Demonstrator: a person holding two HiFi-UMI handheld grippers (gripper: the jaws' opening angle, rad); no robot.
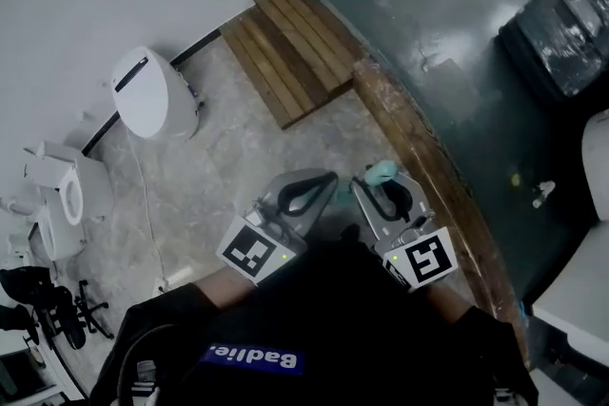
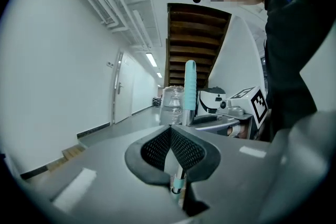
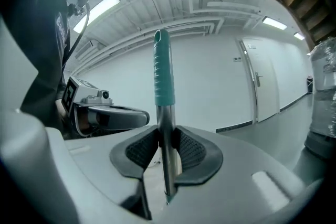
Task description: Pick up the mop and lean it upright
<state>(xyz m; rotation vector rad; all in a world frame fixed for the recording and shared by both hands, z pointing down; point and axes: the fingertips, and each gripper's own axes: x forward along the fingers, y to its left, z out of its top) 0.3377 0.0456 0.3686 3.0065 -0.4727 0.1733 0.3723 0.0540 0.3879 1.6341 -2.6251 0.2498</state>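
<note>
Gripping mop handle (image 3: 163,76), wooden steps (image 1: 290,48) ahead, toilet (image 1: 152,95) left

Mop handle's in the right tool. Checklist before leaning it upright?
1. Right tool grip on mop handle: ok, pads clamp the metal pole just under the teal sleeve.
2. Handle upright: ok, it stands roughly vertical in both gripper views.
3. Left tool supporting: not ok, jaws together and empty, off the handle.
4. Mop head position: cannot tell, the lower end is out of view.
5. Leaning spot: cannot tell, a white wall lies beyond but the gap is unclear.
</note>
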